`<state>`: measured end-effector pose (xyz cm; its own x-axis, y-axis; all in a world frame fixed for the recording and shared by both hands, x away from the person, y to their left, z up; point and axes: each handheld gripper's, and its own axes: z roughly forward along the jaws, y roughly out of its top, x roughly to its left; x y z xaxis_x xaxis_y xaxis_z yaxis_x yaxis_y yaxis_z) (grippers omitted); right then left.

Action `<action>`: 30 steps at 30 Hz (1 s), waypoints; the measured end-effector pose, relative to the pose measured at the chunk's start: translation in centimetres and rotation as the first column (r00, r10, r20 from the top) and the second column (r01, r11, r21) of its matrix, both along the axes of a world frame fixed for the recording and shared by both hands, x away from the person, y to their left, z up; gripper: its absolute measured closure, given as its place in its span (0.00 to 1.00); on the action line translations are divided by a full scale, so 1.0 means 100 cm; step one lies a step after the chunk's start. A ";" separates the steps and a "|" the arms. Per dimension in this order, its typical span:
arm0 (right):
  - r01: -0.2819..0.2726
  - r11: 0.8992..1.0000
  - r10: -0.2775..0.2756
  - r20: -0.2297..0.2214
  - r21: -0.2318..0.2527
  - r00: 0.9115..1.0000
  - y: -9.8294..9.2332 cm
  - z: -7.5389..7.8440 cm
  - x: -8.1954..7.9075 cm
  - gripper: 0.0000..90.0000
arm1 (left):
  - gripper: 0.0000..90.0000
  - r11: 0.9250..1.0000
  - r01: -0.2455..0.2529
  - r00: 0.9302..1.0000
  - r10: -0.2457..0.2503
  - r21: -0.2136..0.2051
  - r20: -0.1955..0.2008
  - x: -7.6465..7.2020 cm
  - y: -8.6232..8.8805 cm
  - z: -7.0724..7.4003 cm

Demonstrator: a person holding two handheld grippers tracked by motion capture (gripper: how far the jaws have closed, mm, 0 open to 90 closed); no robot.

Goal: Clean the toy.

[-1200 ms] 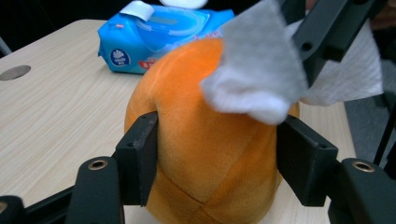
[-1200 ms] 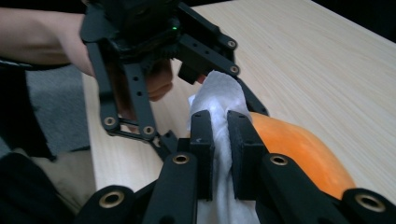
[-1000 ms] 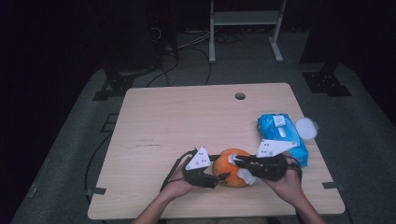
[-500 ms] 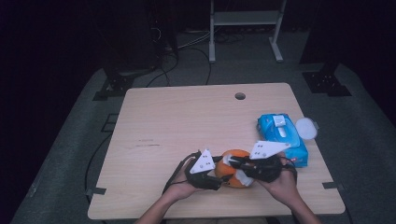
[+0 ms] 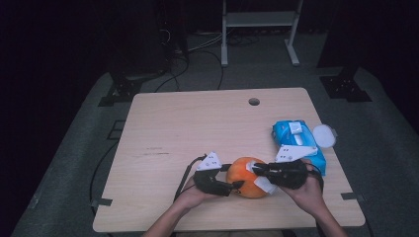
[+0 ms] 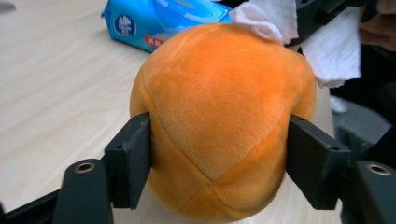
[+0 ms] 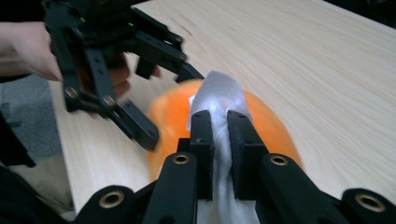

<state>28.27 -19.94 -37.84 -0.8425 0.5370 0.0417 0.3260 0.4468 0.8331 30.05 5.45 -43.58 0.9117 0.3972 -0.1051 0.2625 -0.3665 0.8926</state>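
Note:
An orange plush ball (image 5: 245, 174) rests on the wooden table (image 5: 197, 123) near its front edge. My left gripper (image 5: 237, 186) has the ball (image 6: 219, 102) between its jaws, both pads touching its sides; the jaws have just been opening a little and the ball is still gripped. My right gripper (image 7: 220, 121) is shut on a white wipe (image 7: 217, 93) and holds it against the top of the ball (image 7: 163, 116). In the high view the right gripper (image 5: 257, 174) comes in from the right, with the wipe (image 5: 267, 185) hanging by the ball.
A blue pack of wet wipes (image 5: 296, 138) lies just right of the hands, with a round white lid (image 5: 323, 135) beside it. A small hole (image 5: 254, 101) is in the table's far side. The person's hands reach in over the front edge.
The wipe in the right gripper has shifted slightly across the ball's top. Both hands have stayed at the ball, and the ball has kept its place.

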 end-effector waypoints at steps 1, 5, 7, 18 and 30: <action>-0.019 1.000 0.019 0.012 -0.001 1.000 0.005 0.002 -0.003 0.89 | 0.35 1.000 0.006 0.999 -0.007 0.021 0.039 -0.004 -0.003 0.002; -0.091 0.996 0.091 0.032 -0.002 0.995 0.027 0.006 -0.015 0.89 | 0.36 0.996 0.035 0.984 -0.048 0.081 0.170 -0.020 -0.016 0.009; -0.108 0.994 0.109 0.046 -0.029 0.993 0.036 0.006 -0.019 0.89 | 0.36 0.993 0.043 0.974 -0.067 0.113 0.218 -0.027 -0.021 0.010; 0.015 1.000 -0.015 0.005 0.000 1.000 -0.008 0.006 -0.002 0.89 | 0.35 0.995 0.064 0.981 -0.077 0.081 0.177 -0.022 -0.017 0.003; -0.113 0.992 0.115 0.021 -0.050 0.993 0.039 0.000 -0.019 0.89 | 0.37 0.997 0.077 0.993 -0.080 0.030 0.088 -0.020 -0.018 0.004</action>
<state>26.41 -16.02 -37.85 -0.8988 0.4384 -0.0025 0.2512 0.5198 0.8165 28.06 3.67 -43.20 0.9454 0.3258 -0.0121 0.1517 -0.4068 0.9008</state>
